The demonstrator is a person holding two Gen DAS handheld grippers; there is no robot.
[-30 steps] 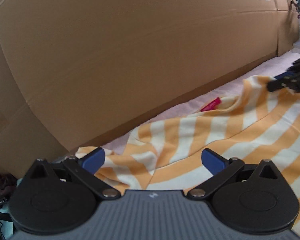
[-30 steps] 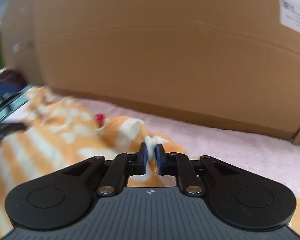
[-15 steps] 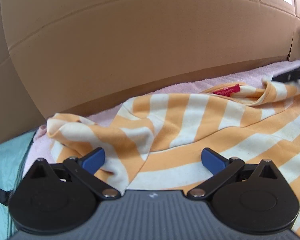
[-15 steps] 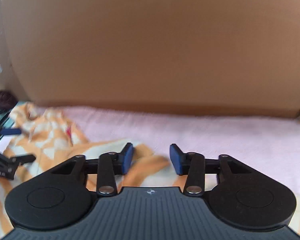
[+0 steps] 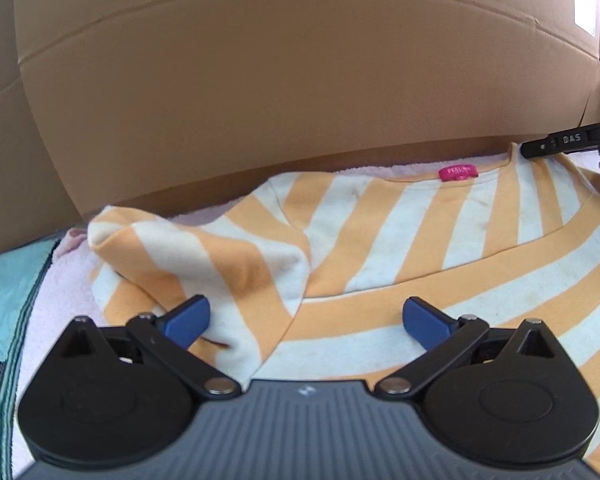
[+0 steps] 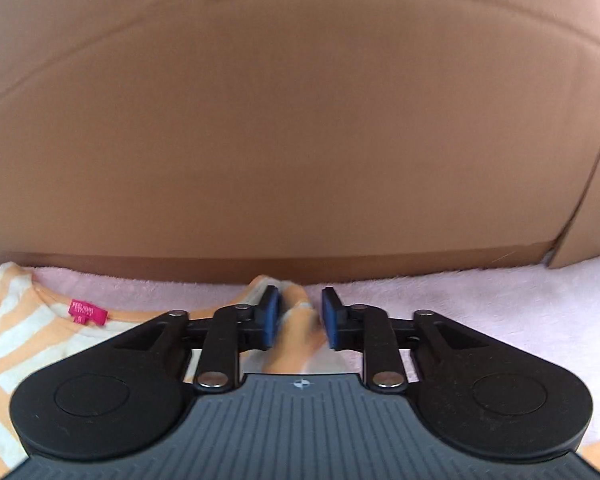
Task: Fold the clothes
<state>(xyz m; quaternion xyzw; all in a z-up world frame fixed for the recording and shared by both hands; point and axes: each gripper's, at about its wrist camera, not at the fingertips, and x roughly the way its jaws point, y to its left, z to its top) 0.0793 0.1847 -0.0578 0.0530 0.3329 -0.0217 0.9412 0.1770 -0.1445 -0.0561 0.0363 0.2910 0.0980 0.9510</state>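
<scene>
The striped shirt (image 5: 400,240) lay flat on the pink towel (image 6: 480,300), its collar toward the cardboard wall (image 5: 280,80) and a pink tag (image 5: 458,173) showing inside the neckline. The left gripper (image 5: 306,318) hovered over the shirt with its jaws spread wide, holding nothing; a folded-over sleeve (image 5: 204,256) lay just ahead of its left pad. The right gripper (image 6: 300,318) sat at the shirt's far shoulder beside the wall, jaws narrowed but not touching, with a bunch of fabric (image 6: 296,324) between the pads. A teal cloth (image 5: 4,300) bordered the towel, away from the wall.
</scene>
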